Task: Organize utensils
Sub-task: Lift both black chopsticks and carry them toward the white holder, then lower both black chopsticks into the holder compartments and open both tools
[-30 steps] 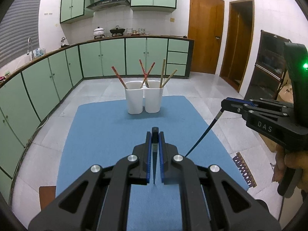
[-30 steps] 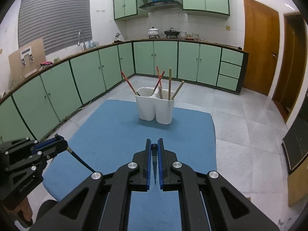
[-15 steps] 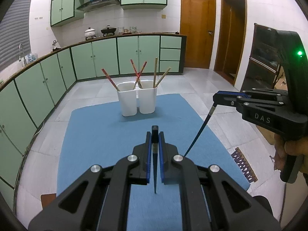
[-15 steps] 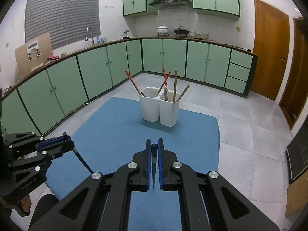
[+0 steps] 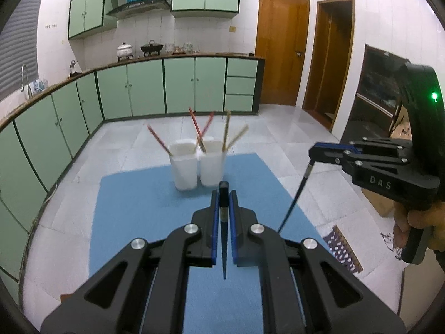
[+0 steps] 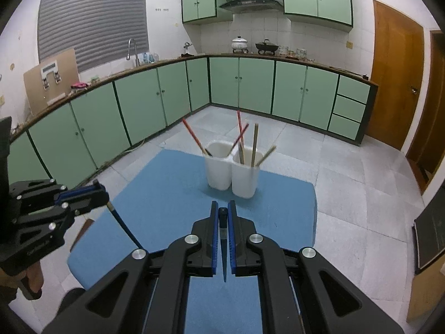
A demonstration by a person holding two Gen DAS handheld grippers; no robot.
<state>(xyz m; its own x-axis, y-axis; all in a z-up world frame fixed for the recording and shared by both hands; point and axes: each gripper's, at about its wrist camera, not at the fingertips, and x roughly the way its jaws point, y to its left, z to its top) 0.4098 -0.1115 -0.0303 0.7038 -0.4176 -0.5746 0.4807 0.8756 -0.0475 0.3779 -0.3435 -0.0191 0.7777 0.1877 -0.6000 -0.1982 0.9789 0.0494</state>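
Observation:
Two white holders (image 5: 197,168) stand side by side on the blue mat (image 5: 144,208), with red chopsticks (image 5: 198,128) and tan chopsticks (image 5: 226,130) leaning in them. They also show in the right wrist view (image 6: 232,171). My left gripper (image 5: 223,194) is shut on a dark chopstick (image 5: 223,247), held above the mat short of the holders. My right gripper (image 6: 222,213) is shut on another dark chopstick (image 6: 223,256). Each gripper shows in the other's view, the right gripper (image 5: 313,153) at right and the left gripper (image 6: 104,197) at left, with its chopstick hanging down.
The mat covers a small table over a tiled floor (image 5: 278,136). Green cabinets (image 6: 250,86) line the back and left walls. Wooden doors (image 5: 281,50) stand at the back right. A dark cabinet (image 5: 372,94) and a patterned rug (image 5: 343,247) lie to the right.
Both grippers have shifted a little with their chopsticks still gripped. In the left view the holders have moved right and sit nearer. Nothing was let go.

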